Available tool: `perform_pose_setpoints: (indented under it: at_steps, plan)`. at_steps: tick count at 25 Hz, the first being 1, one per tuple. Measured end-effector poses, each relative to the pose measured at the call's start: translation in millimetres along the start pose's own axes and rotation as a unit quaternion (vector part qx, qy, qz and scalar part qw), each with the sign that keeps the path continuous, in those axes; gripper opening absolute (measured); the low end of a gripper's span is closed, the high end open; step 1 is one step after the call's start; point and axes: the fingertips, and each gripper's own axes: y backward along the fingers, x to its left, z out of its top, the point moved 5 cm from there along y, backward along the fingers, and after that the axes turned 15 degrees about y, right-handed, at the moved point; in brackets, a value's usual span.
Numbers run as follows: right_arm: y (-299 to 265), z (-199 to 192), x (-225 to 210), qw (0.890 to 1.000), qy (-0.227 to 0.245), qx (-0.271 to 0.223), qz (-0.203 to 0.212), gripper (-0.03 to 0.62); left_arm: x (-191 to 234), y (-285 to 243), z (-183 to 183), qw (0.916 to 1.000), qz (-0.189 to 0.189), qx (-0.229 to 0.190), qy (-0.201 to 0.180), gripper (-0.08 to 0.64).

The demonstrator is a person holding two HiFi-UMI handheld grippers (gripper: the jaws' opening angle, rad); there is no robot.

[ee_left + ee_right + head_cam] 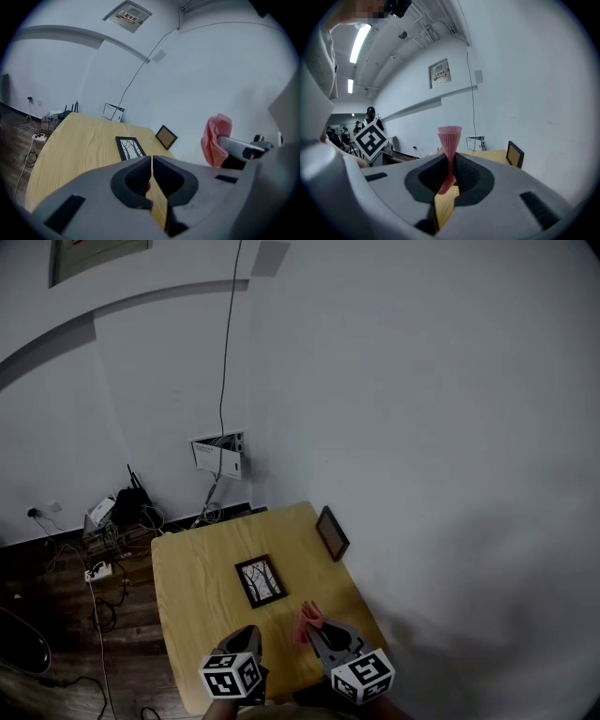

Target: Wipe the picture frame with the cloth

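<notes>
A black picture frame (261,579) with a tree print lies flat in the middle of the wooden table (187,587); the left gripper view shows this picture frame (131,147) ahead. My right gripper (317,630) is shut on a pink cloth (308,620), which sticks up between the jaws as a pink cloth (449,140) in the right gripper view and hangs at the right as a pink cloth (215,139) in the left gripper view. My left gripper (246,638) is shut and empty, over the table's near edge. Both are short of the frame.
A second, brown-faced frame (332,532) leans against the white wall at the table's far right corner. Cables, a power strip (97,572) and a router sit on the dark floor to the left. A wall box (219,456) hangs behind the table.
</notes>
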Motion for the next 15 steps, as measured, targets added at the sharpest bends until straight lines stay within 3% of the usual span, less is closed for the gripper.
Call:
perform_pose_setpoints:
  at_steps: [13,15]
  plan:
    - [-95.0,-9.2,-23.0,0.998,0.004,0.033,0.051,0.018,43.4,-68.4,16.8,0.9980,0.045,0.043,0.016,0.016]
    - [-107.0,-11.4,-26.7,0.998,0.007,0.038,0.056,0.018,51.3,-80.3,15.5,0.9968,0.057,0.052,0.022,0.116]
